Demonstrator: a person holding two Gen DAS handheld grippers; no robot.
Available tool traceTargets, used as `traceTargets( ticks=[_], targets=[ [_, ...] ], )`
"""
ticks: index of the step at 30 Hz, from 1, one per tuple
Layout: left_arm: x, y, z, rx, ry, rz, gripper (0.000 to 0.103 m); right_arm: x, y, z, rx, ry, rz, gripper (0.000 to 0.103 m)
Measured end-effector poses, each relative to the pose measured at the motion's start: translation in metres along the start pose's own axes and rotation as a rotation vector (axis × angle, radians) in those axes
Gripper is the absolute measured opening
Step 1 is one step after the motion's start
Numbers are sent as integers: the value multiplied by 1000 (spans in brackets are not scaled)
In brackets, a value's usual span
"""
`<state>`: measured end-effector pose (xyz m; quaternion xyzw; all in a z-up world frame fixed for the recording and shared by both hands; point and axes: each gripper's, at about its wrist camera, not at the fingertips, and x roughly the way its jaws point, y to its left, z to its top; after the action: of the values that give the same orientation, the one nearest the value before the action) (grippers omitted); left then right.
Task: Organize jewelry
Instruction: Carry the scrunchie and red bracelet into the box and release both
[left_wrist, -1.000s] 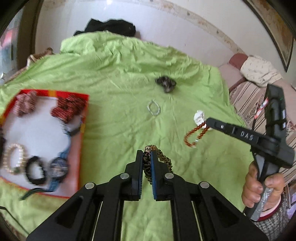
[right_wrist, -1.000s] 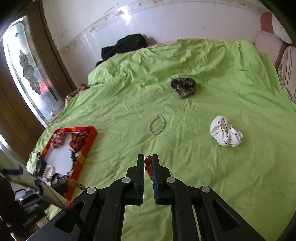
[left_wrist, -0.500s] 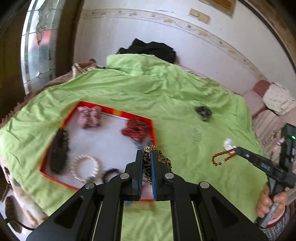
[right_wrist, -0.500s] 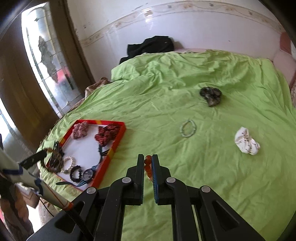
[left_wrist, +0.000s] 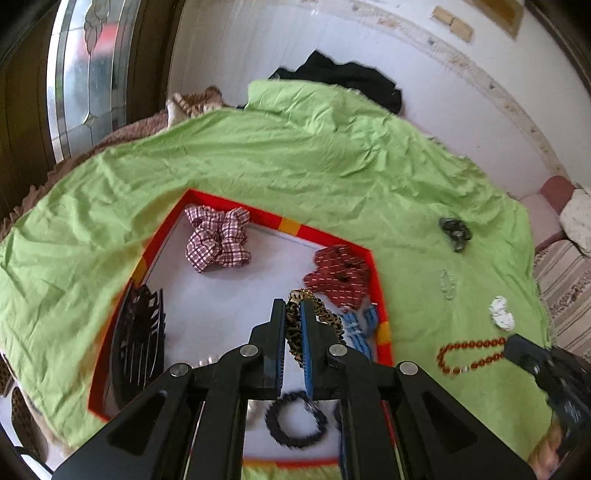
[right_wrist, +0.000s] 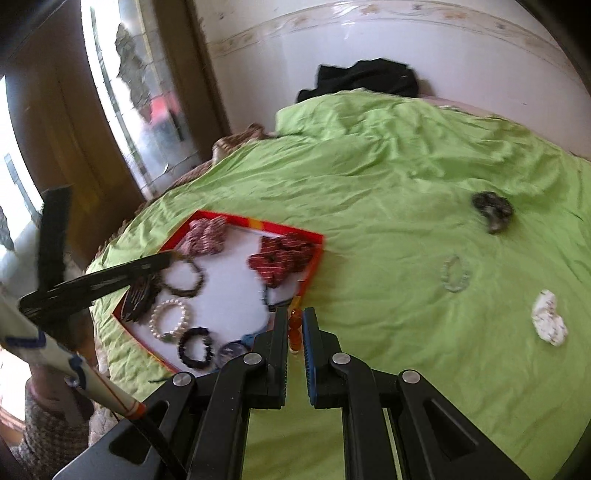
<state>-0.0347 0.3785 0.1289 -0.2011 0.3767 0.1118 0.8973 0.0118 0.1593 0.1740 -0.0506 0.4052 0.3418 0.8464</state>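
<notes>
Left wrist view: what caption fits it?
Left hand-held gripper holds a leopard-print hair tie over the red tray.

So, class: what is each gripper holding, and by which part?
Left gripper: leopard-print band, pinched across one side. Right gripper: amber bead bracelet, pinched at a few beads.

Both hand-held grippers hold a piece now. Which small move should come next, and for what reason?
Probably lower the left hand-held gripper a little and open it. It is shut on the leopard band, which hangs over the white floor of the red tray, on a bare patch between the red scrunchie and the black comb. The right hand-held gripper, holding the amber bracelet, can follow.
</notes>
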Motion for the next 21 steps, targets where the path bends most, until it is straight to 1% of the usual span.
traceTargets(
  ticks=[4,7,9,12,14,17,21],
  targets=[
    [28,14,4,-8,26,57,7,35,36,8,-62,49,21,9],
    [36,31,4,-46,33,77,7,58,59,13,-101,76,36,9],
    [40,45,5,-70,34,90,7,70,74,17,-111,84,66,9],
    [45,63,4,-120,39,97,7,86,91,22,-105,93,136,9],
    [48,73,3,-150,48,86,7,98,99,21,-105,107,153,9],
    [52,76,-1,-154,60,95,7,119,103,14,-122,143,125,9],
    [53,73,-4,-135,54,121,7,140,88,4,-86,193,84,9]
  ],
)
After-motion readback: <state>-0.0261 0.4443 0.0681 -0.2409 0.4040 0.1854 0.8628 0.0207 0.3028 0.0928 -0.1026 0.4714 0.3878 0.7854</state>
